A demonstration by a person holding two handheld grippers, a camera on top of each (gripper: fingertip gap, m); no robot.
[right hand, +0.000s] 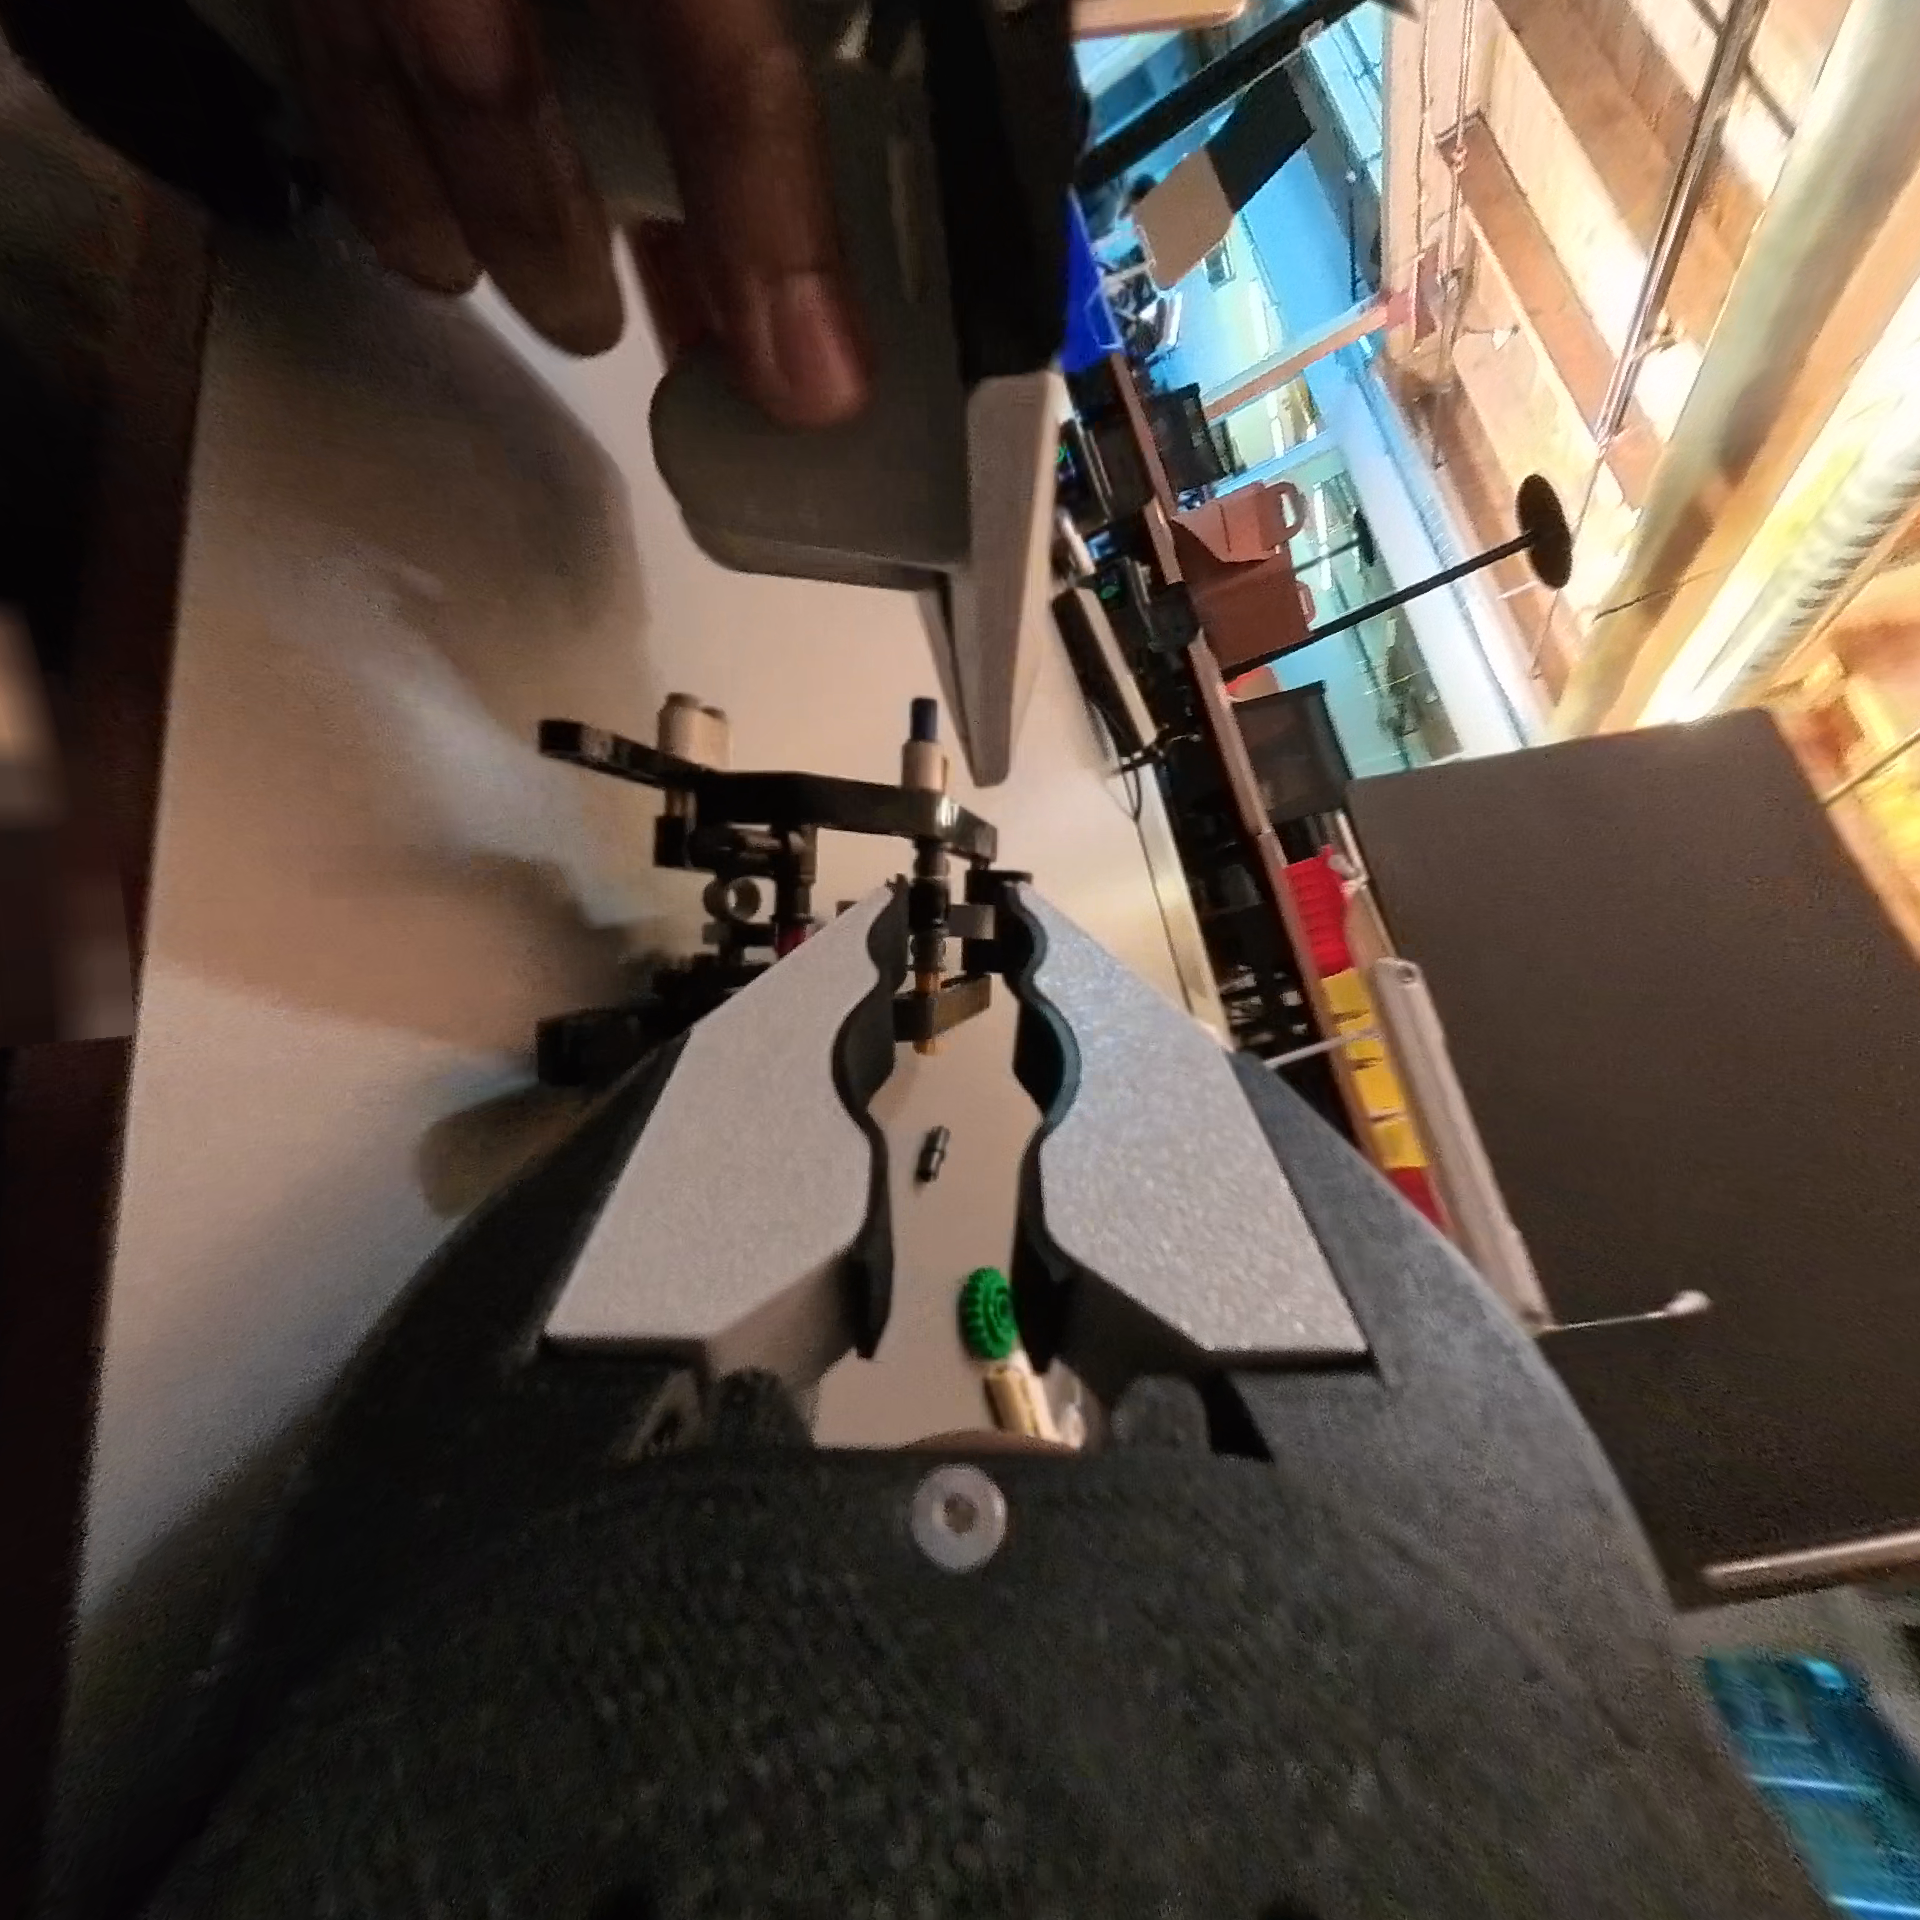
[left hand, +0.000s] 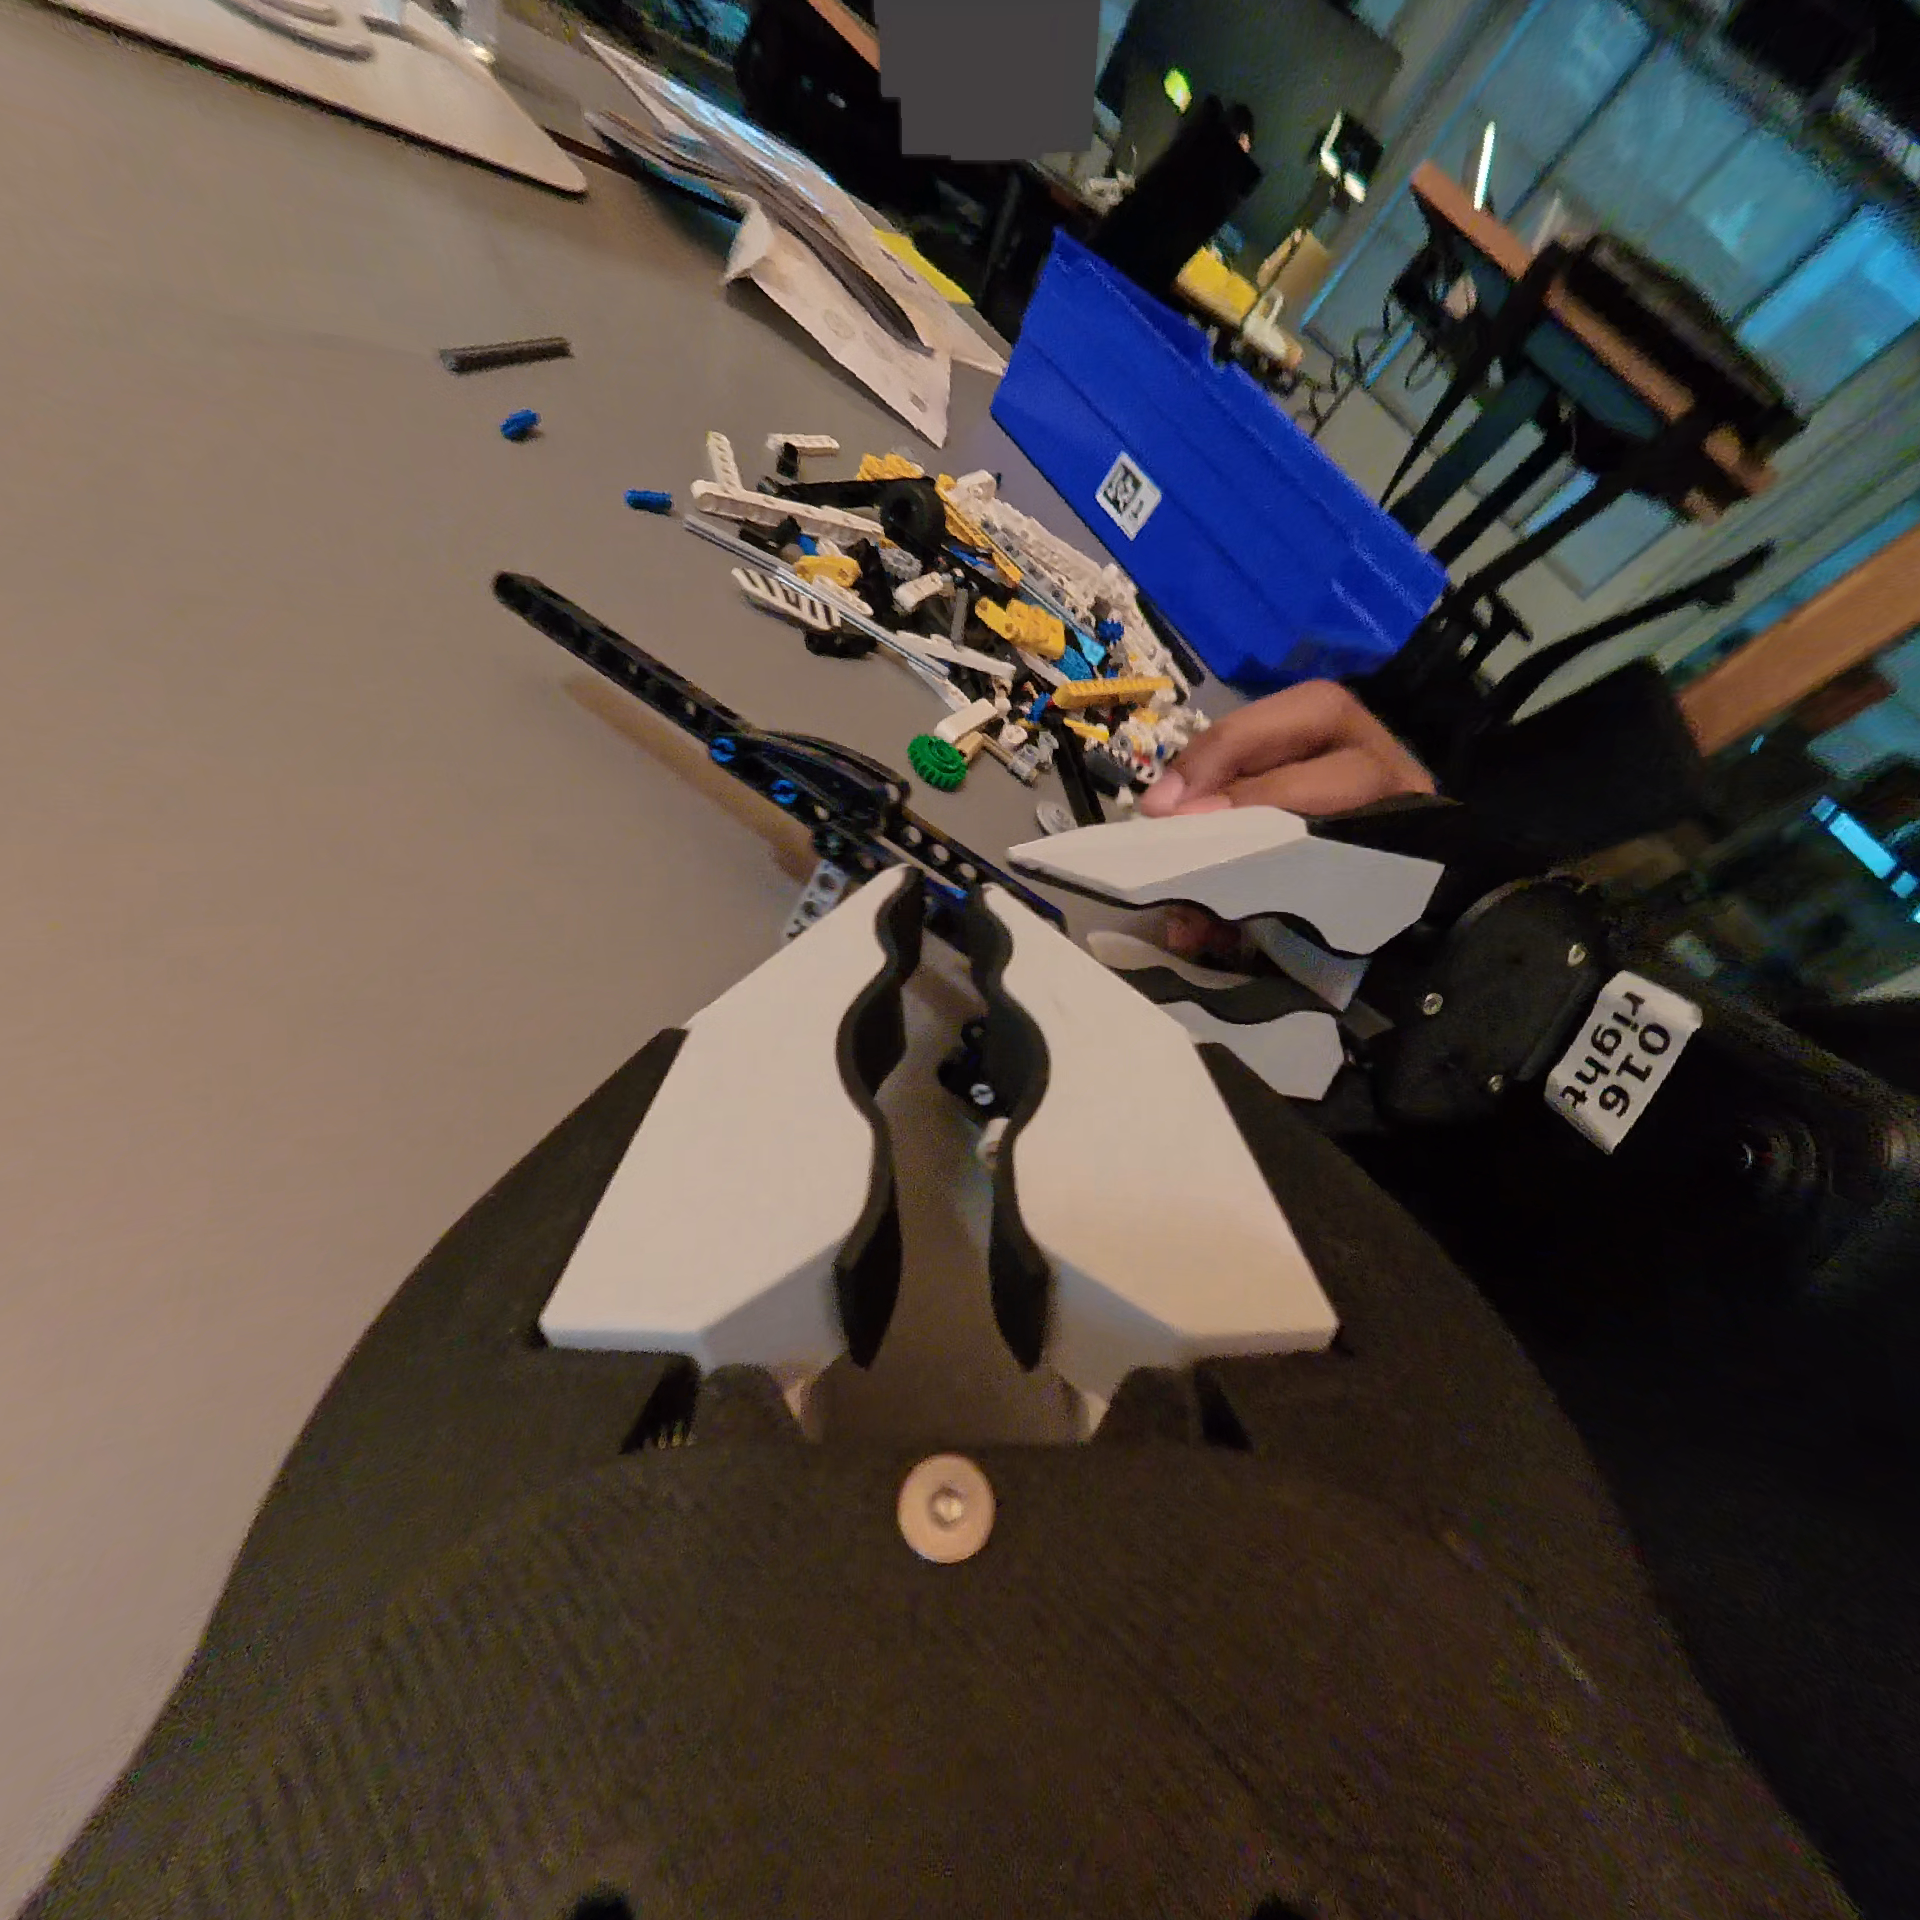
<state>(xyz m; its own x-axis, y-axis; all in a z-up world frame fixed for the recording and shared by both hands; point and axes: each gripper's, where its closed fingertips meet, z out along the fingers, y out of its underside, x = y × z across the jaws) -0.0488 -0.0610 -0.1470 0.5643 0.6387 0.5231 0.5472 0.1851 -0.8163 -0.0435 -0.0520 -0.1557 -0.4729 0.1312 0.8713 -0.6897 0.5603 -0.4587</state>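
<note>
A long black beam assembly (left hand: 665, 681) with blue pins stands over the grey table (left hand: 260, 623). My left gripper (left hand: 943, 885) is closed to a narrow slit on its near end, with a blue bit of it between the pads. One of the right gripper's fingers (left hand: 1226, 857) reaches in from the right beside it. In the right wrist view, my right gripper (right hand: 948, 914) is shut on the same assembly (right hand: 790, 795). One pad presses its axle and the other its black connector. One of the left gripper's fingers (right hand: 997, 623) points at the beam's end, under a hand (right hand: 769, 312).
A pile of white, yellow and black building parts (left hand: 966, 592) lies ahead with a green gear (left hand: 938, 762) at its near edge. Behind it are a blue bin (left hand: 1195, 468) and printed sheets (left hand: 831, 270). A loose black beam (left hand: 506, 353) and blue pins (left hand: 518, 423) lie to the left. My two grippers' fingertips are within a few centimetres of each other.
</note>
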